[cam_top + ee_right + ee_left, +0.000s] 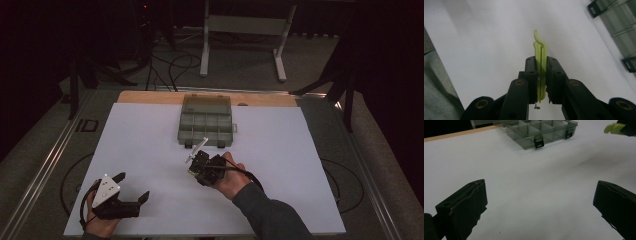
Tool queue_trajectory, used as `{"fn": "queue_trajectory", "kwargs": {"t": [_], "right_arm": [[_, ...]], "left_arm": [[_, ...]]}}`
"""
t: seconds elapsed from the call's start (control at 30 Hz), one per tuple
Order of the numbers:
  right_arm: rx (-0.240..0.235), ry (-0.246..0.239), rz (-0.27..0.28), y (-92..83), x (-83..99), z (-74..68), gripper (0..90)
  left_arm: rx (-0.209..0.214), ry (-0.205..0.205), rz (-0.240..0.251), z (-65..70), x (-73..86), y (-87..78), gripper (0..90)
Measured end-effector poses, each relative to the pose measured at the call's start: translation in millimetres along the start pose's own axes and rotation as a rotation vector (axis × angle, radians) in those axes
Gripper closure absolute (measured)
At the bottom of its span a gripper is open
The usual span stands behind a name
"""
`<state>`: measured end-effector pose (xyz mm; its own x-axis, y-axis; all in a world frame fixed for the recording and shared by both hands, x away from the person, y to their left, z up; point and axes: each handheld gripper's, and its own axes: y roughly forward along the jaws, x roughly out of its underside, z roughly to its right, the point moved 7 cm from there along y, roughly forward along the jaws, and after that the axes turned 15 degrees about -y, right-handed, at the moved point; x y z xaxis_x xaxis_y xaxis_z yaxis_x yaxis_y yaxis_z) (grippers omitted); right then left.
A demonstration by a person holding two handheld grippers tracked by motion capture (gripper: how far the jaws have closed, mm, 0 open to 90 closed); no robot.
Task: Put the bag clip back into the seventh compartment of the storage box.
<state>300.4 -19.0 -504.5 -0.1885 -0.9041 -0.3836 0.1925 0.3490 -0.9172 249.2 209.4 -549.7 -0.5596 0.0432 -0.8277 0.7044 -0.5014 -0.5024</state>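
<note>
Black two-jaw tongs (196, 161) with brass-coloured pivot screws, trailing black cables; grey sleeve (272, 212).

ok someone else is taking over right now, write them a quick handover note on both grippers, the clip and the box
Right gripper: shut on a thin yellow-green clip, held edge-on between the pads, above the white mat just in front of the organiser box.
Left gripper: open, holding nothing, resting near the front left of the mat.
Organiser box: grey, see-through, at the far middle of the mat, lid open, compartments exposed, two black latches facing the person.
Done: clip picked up, box opened.
Left: likely carry the clip over a compartment and release it; which compartment I cannot tell. Contents of the box are too dim to make out.
</note>
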Motion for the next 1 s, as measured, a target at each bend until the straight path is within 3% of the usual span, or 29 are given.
{"fn": "queue_trajectory", "kwargs": {"t": [0.57, 1.0], "right_arm": [[0.054, 0.067, 0.007, -16.9, 2.0, 29.0, 79.9], [0.077, 0.132, 0.012, -20.2, 4.6, 49.9, 79.8]], "left_arm": [[-0.002, 0.001, 0.0, -0.3, -0.1, 0.1, 0.0], [-0.003, 0.0, 0.0, -0.5, 0.0, -0.1, 0.0]]}}
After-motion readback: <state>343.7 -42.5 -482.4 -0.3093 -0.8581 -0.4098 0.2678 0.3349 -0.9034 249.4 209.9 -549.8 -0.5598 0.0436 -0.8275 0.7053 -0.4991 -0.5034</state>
